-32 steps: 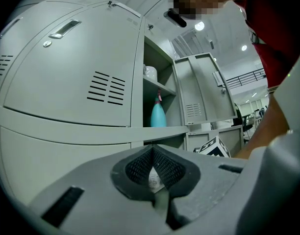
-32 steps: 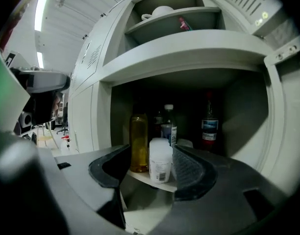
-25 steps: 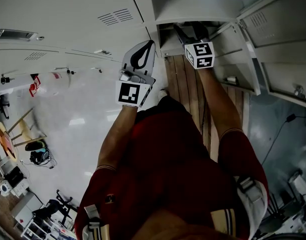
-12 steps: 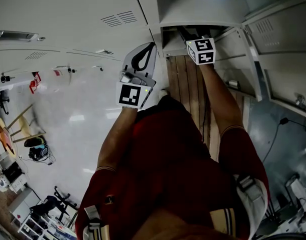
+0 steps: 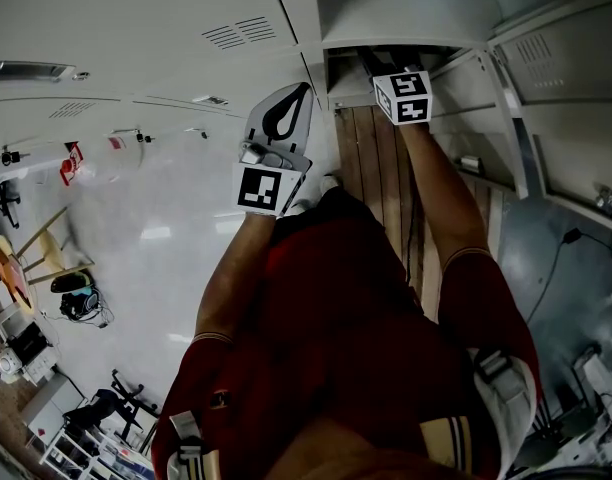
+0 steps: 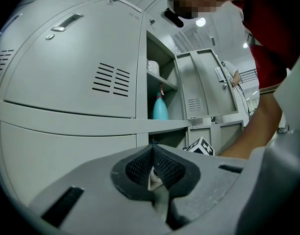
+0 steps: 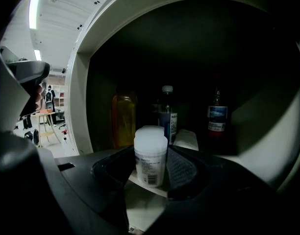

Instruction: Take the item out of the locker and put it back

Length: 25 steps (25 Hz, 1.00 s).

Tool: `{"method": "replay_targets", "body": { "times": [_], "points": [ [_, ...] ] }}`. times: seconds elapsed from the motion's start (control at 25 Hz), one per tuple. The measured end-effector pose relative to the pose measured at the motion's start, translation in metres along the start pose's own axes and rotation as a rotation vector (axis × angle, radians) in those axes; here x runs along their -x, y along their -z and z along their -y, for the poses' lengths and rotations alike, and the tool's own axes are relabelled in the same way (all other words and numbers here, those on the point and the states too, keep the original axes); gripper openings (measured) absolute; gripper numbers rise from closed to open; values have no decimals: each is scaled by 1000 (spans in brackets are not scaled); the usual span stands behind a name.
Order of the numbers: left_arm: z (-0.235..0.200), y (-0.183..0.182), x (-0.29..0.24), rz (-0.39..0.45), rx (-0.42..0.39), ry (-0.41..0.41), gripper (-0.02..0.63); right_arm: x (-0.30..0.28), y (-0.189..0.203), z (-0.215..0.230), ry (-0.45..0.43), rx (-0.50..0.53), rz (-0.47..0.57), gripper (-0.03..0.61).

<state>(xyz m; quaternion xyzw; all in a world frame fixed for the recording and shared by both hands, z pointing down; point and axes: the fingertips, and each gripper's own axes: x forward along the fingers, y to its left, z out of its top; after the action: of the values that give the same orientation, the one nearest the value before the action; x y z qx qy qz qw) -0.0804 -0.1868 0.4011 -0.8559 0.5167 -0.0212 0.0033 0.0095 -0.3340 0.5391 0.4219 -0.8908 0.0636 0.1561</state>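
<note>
**A:** The right tongs [image 7: 151,156] are deep in the locker [image 7: 77,97] and have just been closing. The white jar [image 7: 151,146] stands between them on the shelf floor, and the pads look to be meeting its sides.

**B:** Small plastic pot, probably light and stiff with smooth walls. Mid-body under the lid is the place to hold it.

**A:** The left tongs [image 6: 153,166] are pressed together and empty, out by the closed doors.

**B:** Tight at the far end: amber bottle [image 7: 123,119] far left, capped bottle [image 7: 166,112] just behind. The door frame is on the left. Straight back toward the near side looks open.
</note>
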Motion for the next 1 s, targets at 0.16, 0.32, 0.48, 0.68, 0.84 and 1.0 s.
{"method": "replay_targets", "body": {
  "times": [0.16,0.32,0.48,0.68,0.84,1.0],
  "points": [
    [2,-2,6,-3,2,10,5,7,-1,-3,19,3,3,189],
    [1,-3,13,-9,4,11,5,15,0,-6,42,6,5,189],
    [2,-1,18,-12,2,17,6,23,1,-6,68,2,8,187],
    [7,-1,23,-6,7,33,6,39,0,-6,88,-5,15,187],
    [9,-1,25,-6,0,44,5,53,-4,-8,89,0,28,187],
    [12,-4,28,1,-3,53,6,67,-4,-14,87,4,36,187]
  ]
}}
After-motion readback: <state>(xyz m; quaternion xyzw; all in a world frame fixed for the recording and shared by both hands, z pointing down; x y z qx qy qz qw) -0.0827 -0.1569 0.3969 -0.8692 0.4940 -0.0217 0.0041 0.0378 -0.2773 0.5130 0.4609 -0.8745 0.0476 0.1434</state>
